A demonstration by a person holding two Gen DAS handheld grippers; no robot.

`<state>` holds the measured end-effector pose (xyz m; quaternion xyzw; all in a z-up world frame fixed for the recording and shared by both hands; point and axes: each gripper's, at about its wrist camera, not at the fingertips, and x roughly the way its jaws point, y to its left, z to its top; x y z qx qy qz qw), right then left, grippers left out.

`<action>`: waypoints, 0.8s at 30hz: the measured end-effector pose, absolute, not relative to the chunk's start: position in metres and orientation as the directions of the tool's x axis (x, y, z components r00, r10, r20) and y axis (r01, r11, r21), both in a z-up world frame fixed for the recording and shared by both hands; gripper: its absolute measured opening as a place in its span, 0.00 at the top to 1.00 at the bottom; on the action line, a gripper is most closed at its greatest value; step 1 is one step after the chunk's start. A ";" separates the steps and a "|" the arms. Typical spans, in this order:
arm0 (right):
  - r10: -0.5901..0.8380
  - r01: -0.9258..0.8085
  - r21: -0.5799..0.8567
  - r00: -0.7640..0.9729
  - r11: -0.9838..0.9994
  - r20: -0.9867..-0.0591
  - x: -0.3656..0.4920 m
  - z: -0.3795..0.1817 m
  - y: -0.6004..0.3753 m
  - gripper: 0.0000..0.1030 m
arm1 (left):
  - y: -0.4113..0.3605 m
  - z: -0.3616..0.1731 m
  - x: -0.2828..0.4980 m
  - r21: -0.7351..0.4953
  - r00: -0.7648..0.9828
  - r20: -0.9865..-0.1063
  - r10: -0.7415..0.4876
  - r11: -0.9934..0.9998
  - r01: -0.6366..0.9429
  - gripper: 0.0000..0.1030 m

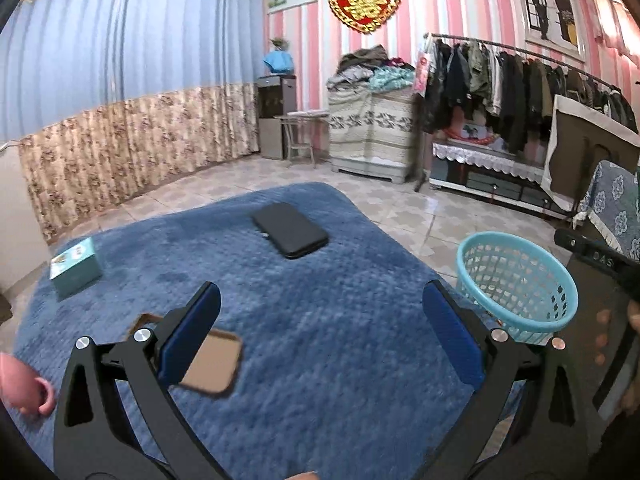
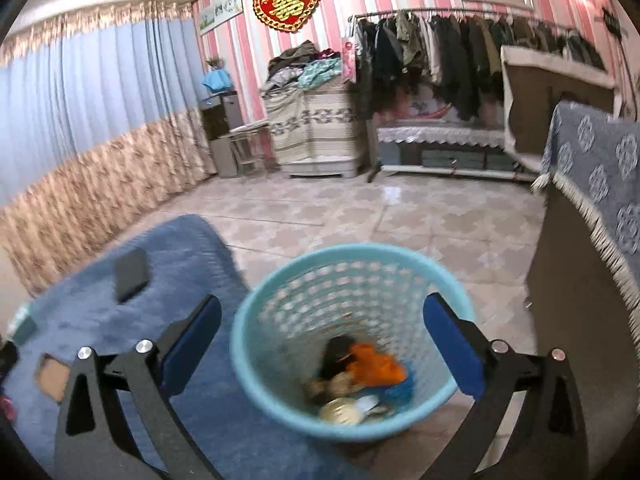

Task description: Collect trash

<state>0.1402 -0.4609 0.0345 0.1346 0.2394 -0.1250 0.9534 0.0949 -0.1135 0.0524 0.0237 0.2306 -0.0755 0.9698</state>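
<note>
- Left gripper: tongs wide apart, nothing btwn them, hovering over a blue plush blanket that covers the work surface.
- Right gripper: tongs spread fully, empty, poised above the basket.
- Basket = light-blue plastic mesh, standing on the tiled floor just beside the blanket's right edge.
- Trash inside basket, at the bottom: orange crumpled piece, dark lump, pale round bits, something blue; blurred, can't ID further.
- On blanket: black flat case near far middle; teal box at far left; brown cardboard-like piece near left, partly hidden behind left finger.
- Pink object at left edge of left view, cut off.
- Room: pink/white striped wall w/ red-gold heart ornament; blue curtains w/ floral lower half on left.
- Back wall: dark cabinet, small stool, covered chest piled w/ clothes.
- Right: rack of dark garments, lace-covered low bench under it.
- Floor: glossy beige patterned tiles.
</note>
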 end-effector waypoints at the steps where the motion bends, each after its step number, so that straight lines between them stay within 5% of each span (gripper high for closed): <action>1: -0.156 0.293 0.215 0.856 0.931 -0.493 0.133 0.035 -0.453 0.04 | -0.110 0.054 0.091 0.007 0.884 -0.448 -0.134 0.988 0.154 0.05; 24: -0.018 0.046 0.061 0.918 0.997 -0.397 0.039 0.023 -0.319 0.04 | -0.051 0.035 0.009 -0.044 0.905 -0.417 -0.090 0.996 0.079 0.05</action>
